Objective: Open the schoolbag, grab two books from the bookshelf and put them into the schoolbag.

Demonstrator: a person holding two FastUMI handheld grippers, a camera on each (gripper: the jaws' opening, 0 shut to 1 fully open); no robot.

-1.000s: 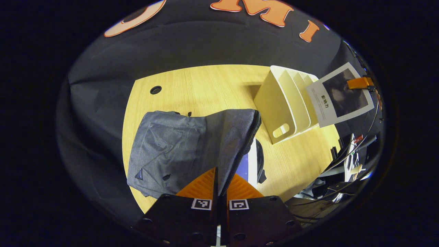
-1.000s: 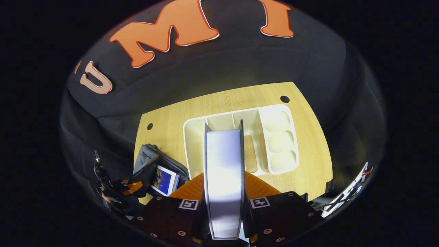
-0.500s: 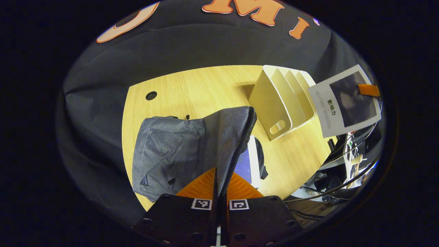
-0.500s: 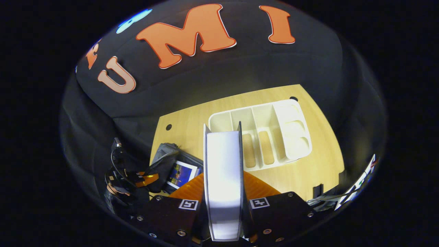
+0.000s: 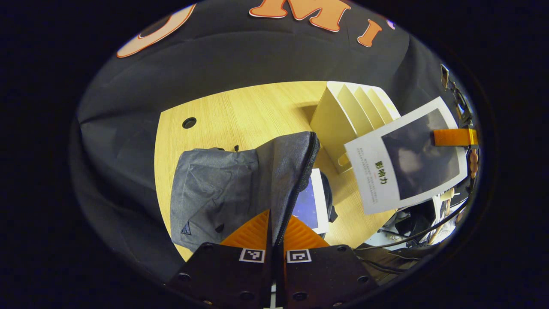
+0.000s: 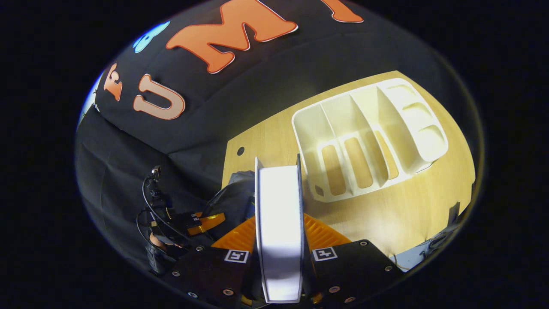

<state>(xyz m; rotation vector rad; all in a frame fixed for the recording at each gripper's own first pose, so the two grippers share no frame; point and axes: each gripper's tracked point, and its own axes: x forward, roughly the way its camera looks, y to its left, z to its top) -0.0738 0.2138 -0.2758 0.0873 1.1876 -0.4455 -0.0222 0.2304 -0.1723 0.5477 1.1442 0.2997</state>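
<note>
My right claw [image 6: 279, 240] is clamped on the second book [image 6: 279, 223], both fingers pressing its covers, the pale page edges facing the camera. In the left gripper view that book [image 5: 405, 165] hangs in the air off the bookshelf [image 5: 339, 116], its cover turned toward the bag. My left claw [image 5: 274, 234] is pinched together on the zipper edge of the grey schoolbag [image 5: 223, 189], lifting the flap so the mouth gapes — the first book [image 5: 311, 199] already lies inside, its blue cover showing in the opening. The bag rests on the wooden surface [image 5: 240, 111], just beside the white bookshelf, whose slots stand empty in the right gripper view [image 6: 369, 137].

The step in hand, as I judge it, is carrying this book over and sliding it in. To do it well I hold the flap high and taut with the left claw, bring the book across low, turn it flat to match the one inside, and lead with a short edge into the gap along the zipper — letting go only once most of it sits past the teeth, so it cannot catch on the flap or tip out onto the surface.
</note>
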